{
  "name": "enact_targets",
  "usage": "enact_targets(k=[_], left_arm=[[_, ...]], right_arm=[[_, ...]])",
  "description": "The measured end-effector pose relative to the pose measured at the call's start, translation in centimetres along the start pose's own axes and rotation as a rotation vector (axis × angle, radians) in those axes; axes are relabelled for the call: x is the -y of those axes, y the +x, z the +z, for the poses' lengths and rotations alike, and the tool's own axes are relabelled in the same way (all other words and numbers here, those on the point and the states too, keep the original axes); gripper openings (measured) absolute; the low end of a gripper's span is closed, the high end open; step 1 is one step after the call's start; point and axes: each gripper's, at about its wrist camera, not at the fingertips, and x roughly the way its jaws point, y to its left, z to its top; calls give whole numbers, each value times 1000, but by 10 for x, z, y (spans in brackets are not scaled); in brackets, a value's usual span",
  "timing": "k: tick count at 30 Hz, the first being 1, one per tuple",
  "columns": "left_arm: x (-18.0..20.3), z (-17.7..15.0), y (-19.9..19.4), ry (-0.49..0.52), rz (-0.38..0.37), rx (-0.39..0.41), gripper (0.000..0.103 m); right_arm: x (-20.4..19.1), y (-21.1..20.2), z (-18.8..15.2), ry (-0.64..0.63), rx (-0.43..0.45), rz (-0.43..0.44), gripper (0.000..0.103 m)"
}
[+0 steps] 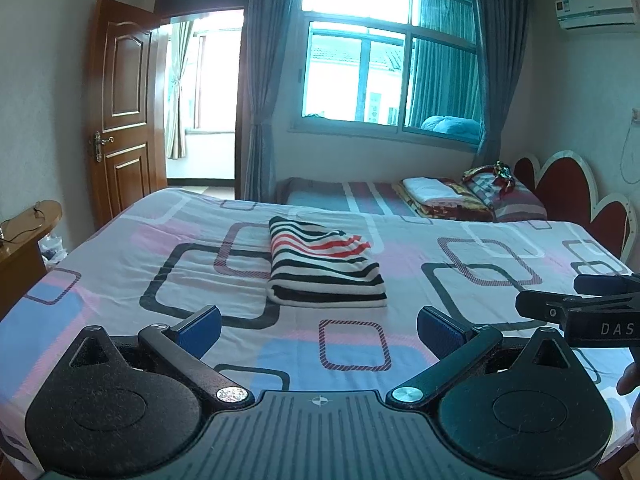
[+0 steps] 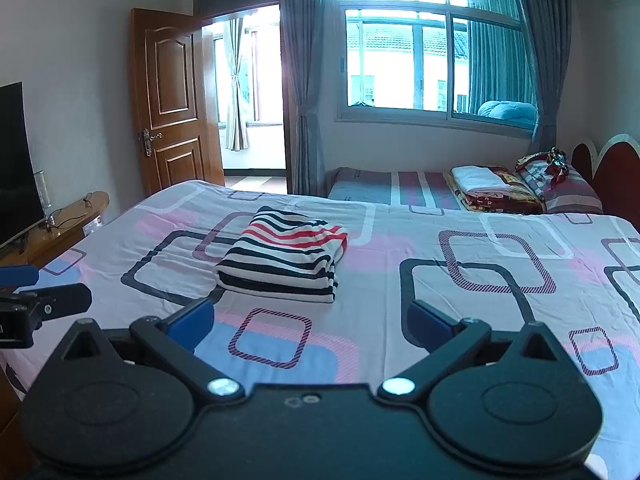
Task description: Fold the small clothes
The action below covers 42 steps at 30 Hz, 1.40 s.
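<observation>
A folded black, white and red striped garment (image 1: 326,266) lies near the middle of the bed with the pink and grey square-patterned sheet (image 1: 120,256). Beyond the far edge stands a second striped bed (image 1: 340,196); folded blankets (image 1: 444,196) lie at its right end.

Window (image 1: 384,60) glare, teal cast, fisheye edges

Folded garment (image 1: 325,268) there, striped black and white with red bands across its top; the bedsheet (image 1: 120,264) under it is pale lilac with pink and blue patches and rounded black, white and hatched maroon squares; blue pads on both grippers' black fingers (image 2: 192,318), brown door (image 2: 172,100), grey-blue curtains (image 1: 260,80)
</observation>
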Motion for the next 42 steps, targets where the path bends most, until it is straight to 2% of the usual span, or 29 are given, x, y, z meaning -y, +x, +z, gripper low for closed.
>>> enact_targets(k=[42], left_arm=[[1, 1, 5, 27, -6, -5, 103]], right_arm=[[-5, 5, 0, -19, 13, 15, 102]])
